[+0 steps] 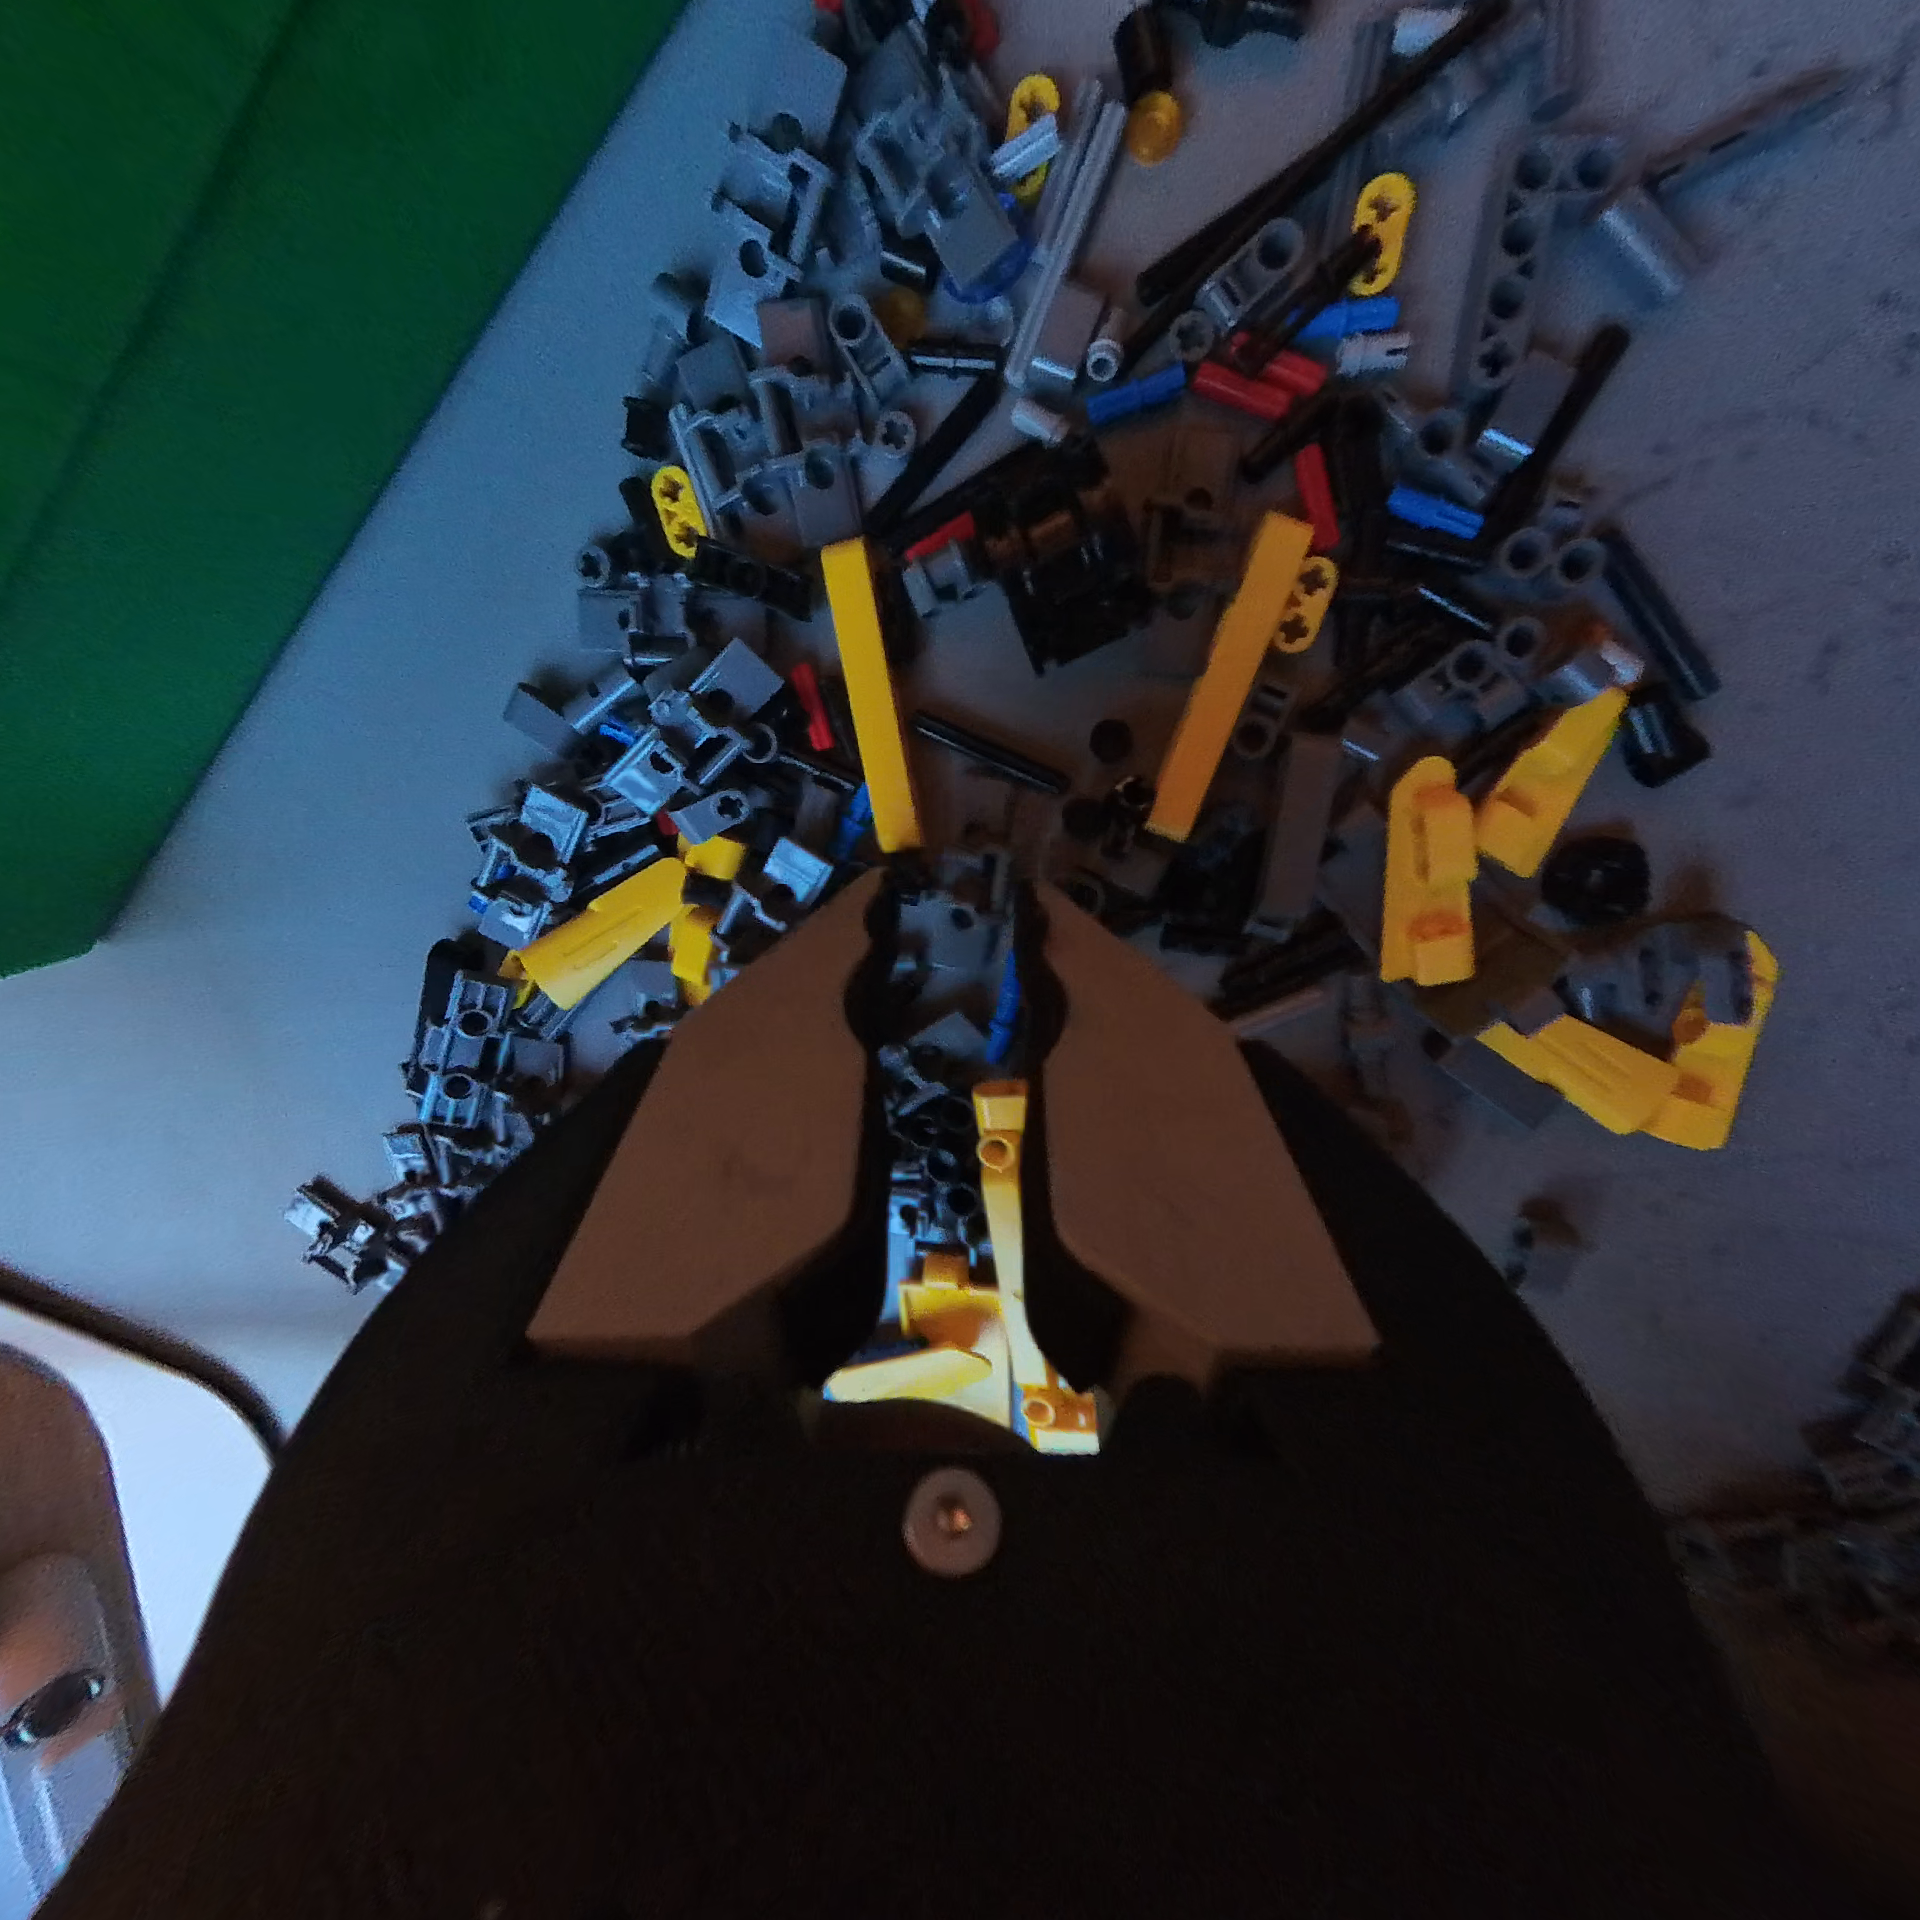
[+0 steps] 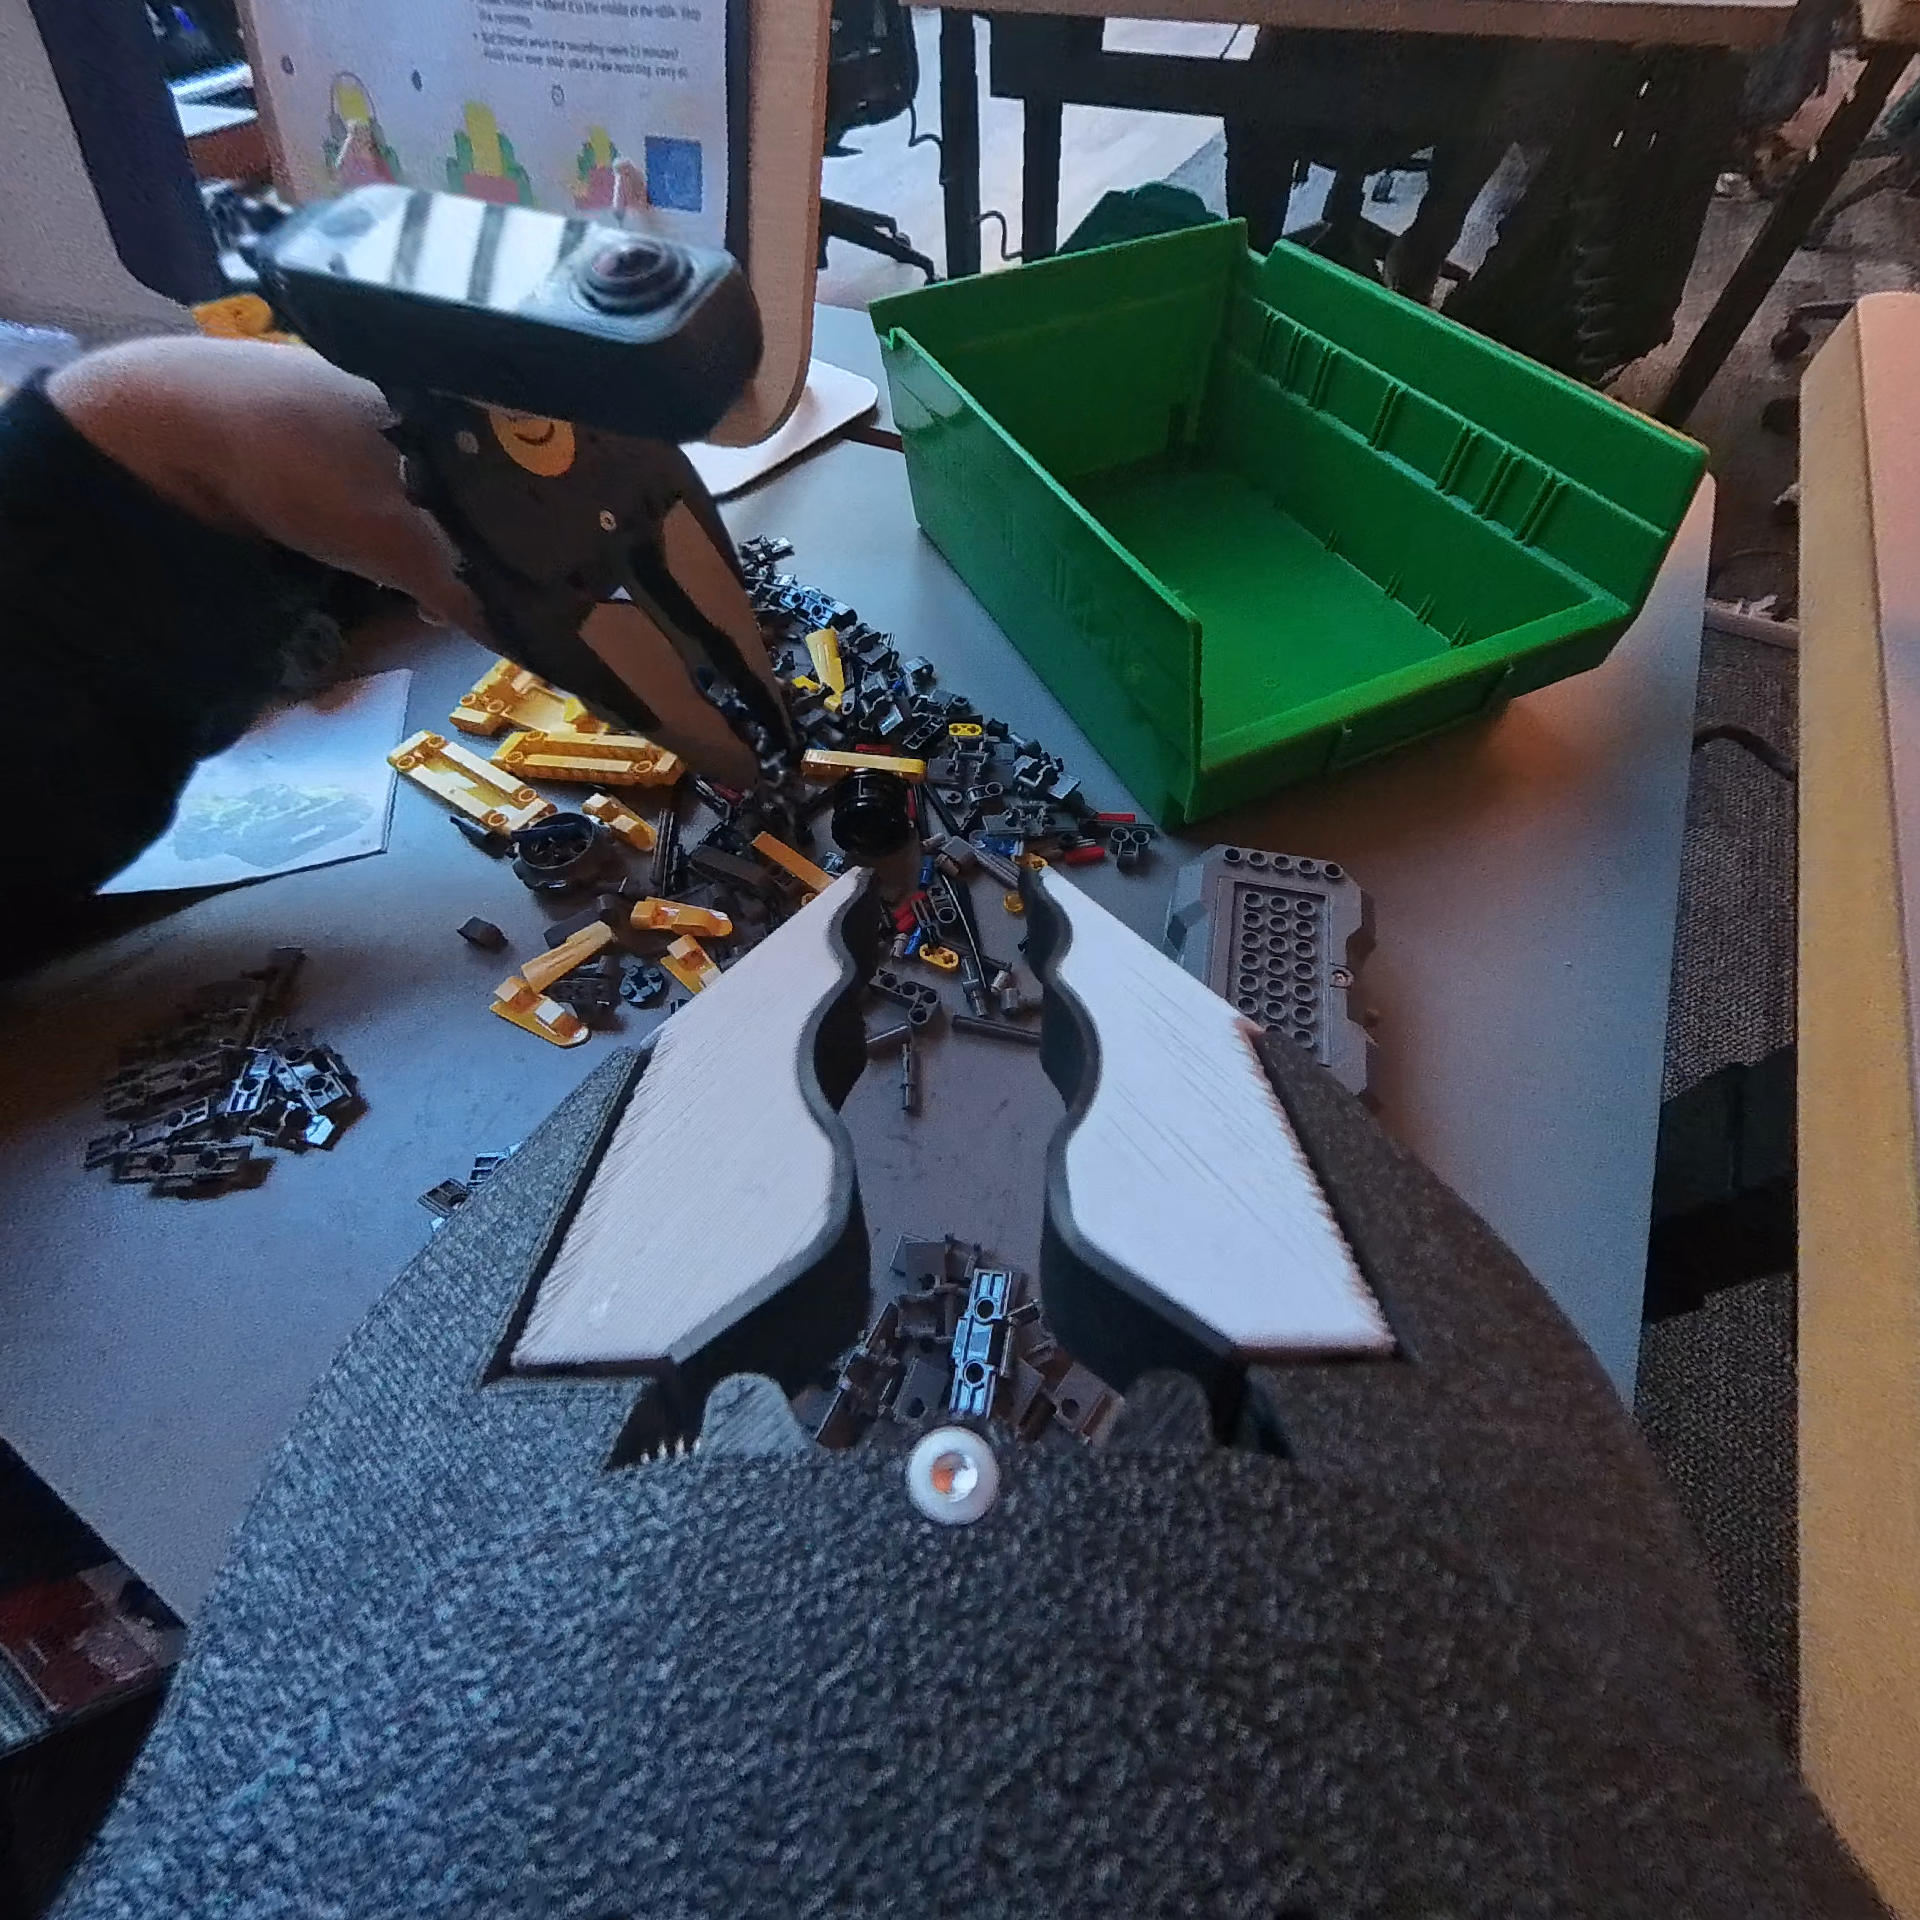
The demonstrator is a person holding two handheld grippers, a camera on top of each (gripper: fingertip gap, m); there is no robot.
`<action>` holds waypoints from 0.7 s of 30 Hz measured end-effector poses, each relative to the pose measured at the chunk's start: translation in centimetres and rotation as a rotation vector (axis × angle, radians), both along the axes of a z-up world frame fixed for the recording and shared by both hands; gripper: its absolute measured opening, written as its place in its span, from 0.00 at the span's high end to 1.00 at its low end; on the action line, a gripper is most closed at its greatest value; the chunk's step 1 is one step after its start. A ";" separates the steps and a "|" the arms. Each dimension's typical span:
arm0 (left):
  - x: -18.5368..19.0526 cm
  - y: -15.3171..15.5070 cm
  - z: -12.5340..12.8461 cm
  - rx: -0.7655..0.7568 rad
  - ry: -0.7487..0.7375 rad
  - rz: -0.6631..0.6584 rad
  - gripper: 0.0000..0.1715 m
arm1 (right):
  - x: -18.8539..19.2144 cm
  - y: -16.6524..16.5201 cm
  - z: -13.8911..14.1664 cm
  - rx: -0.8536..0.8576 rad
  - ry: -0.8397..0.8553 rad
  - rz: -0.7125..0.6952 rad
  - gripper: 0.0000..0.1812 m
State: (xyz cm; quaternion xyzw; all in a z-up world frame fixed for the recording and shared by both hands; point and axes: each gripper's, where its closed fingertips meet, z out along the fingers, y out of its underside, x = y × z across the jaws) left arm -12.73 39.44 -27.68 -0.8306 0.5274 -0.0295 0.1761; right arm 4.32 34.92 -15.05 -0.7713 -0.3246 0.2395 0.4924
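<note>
Two grippers work over a spread of small building-toy pieces (image 2: 894,790) on the grey bench (image 2: 1455,935). The left gripper (image 1: 951,888), held in a hand (image 2: 260,468), points steeply down into the pile's middle, its fingers a narrow gap apart around small grey and black pieces; whether it grips any I cannot tell. The right gripper (image 2: 940,878) hangs above the pile's near edge, fingers apart and empty. A green bin (image 2: 1278,540) sits toward the far right corner, a grey studded plate (image 2: 1283,951) near the right edge.
</note>
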 end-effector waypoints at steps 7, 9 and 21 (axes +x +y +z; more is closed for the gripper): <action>0.2 -0.6 -0.4 -0.031 -0.004 -0.028 0.92 | 0.1 -0.1 0.3 0.006 0.003 0.001 0.86; 0.3 -0.5 -0.4 -0.038 -0.008 -0.018 0.92 | 0.0 -0.2 0.4 0.003 0.012 0.006 0.86; 2.4 -1.0 4.9 0.080 -0.172 -0.094 0.93 | -0.6 -0.7 0.4 -0.023 0.041 0.046 0.87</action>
